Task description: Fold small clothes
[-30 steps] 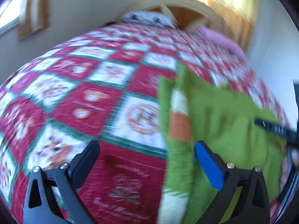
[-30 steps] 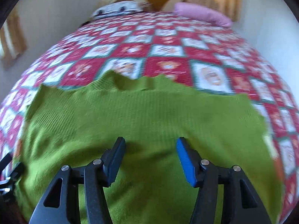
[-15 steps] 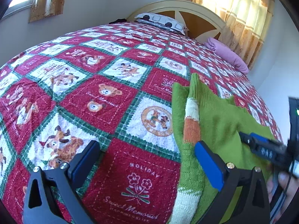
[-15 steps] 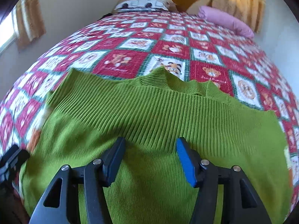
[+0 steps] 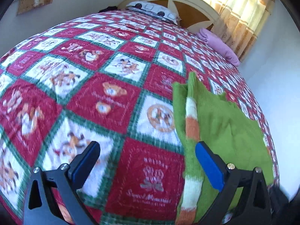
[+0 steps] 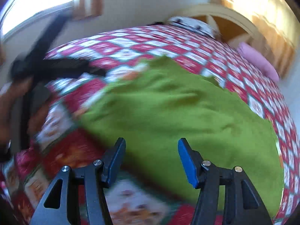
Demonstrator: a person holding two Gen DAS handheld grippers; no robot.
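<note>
Green ribbed knit, a small sweater (image 6: 178, 116), lies spread flat on the bed's red patchwork quilt (image 5: 112, 101). In the left wrist view it sits at four o'clock, with a sleeve (image 5: 191, 123) banded orange and white folded in along its near edge. In the right wrist view it fills the centre, though that picture is blurred.

Left gripper (image 5: 146, 166): jaws wide apart, nothing between them, over bare quilt with the right finger beside the striped sleeve. Right gripper (image 6: 150, 159): jaws parted, empty, above the sweater's lower portion.

Assessment: the garment looks light, soft and limp; it should drape and stretch rather than hold shape, and the knit should not slip in the pads. Best holds are probably the thicker hem, cuff or shoulder edge, pinching both layers. Risk: dragging the quilt along.
</note>
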